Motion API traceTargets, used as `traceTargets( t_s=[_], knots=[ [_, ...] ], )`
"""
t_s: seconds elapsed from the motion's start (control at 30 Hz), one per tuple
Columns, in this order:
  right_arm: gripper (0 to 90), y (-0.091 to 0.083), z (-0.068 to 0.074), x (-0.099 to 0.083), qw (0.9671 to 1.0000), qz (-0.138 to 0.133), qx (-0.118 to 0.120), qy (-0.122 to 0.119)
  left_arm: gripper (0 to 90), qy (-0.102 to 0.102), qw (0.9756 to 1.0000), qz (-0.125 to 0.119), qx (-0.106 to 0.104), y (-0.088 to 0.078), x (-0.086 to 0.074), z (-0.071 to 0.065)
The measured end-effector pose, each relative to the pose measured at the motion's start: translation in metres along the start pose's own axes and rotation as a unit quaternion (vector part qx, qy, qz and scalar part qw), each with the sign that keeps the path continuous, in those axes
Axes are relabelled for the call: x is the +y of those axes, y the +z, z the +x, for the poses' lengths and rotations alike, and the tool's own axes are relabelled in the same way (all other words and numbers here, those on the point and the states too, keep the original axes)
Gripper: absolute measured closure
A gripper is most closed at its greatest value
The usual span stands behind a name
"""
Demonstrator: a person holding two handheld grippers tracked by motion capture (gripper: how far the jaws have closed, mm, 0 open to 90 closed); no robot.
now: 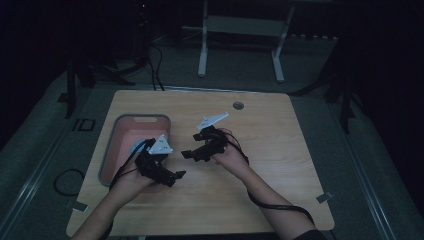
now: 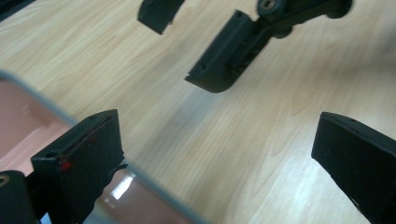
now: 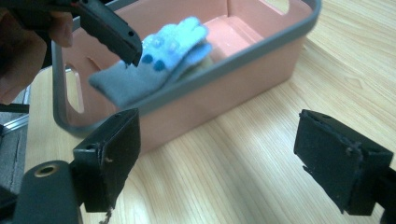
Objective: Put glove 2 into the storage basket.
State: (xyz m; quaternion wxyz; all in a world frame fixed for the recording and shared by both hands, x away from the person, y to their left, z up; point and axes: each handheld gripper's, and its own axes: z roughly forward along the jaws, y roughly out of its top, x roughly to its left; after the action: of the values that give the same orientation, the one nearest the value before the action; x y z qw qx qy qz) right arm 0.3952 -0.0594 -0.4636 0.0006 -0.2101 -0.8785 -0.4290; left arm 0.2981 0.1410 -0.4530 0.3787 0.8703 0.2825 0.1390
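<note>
Your left gripper (image 1: 176, 176) hangs over the table (image 1: 280, 150) just beside the pink bin (image 1: 111, 150), jaws spread with nothing between them. Your right gripper (image 1: 187, 154) sits near it toward the table's middle, jaws also wide apart and empty.

High view: both grippers are close together, tips pointing toward each other; the bin stands at the table's left part. A small pale blue patch (image 1: 136, 146) shows inside the bin by your left hand (image 1: 131, 181), too dim to make out there.

Right gripper view: this settles it. The patch is a grey and light blue sock (image 3: 149, 65) with darker blue dots, lying in the bin and draped up against the near rim (image 3: 224, 70). One jaw of your left gripper is above the sock's grey end; I cannot tell whether it touches.

Left gripper view: bare wood between the jaws, the bin's grey rim (image 2: 51, 109) crossing under the left jaw, and the right gripper's jaws (image 2: 187, 37) ahead, open.
</note>
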Motion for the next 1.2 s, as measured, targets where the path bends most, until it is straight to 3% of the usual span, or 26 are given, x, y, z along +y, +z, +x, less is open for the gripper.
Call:
traceTargets(
  t_s=[0.43,0.87,0.9,1.07,1.2],
  knots=[
    [14.1,-0.023,-0.008,-0.039,0.9999,0.006,-0.001,0.010,2.3,0.012,0.9987,-0.015,-0.048,0.033,0.009,-0.023],
    [14.1,-0.041,-0.017,-0.073,0.9997,0.011,-0.013,0.020,2.3,0.023,0.9964,-0.029,-0.076,0.052,0.012,-0.041],
    [14.1,-0.045,-0.020,-0.082,0.9996,0.010,-0.014,0.022,2.3,0.031,0.9953,-0.031,-0.086,0.059,0.012,-0.047],
    [14.1,-0.051,-0.022,-0.094,0.9995,0.005,-0.018,0.026,2.3,0.037,0.9948,-0.029,-0.091,0.066,0.012,-0.052],
    [14.0,-0.057,-0.025,-0.106,0.9992,0.000,-0.024,0.033,2.3,0.049,0.9928,-0.030,-0.105,0.077,0.010,-0.060]
  ],
)
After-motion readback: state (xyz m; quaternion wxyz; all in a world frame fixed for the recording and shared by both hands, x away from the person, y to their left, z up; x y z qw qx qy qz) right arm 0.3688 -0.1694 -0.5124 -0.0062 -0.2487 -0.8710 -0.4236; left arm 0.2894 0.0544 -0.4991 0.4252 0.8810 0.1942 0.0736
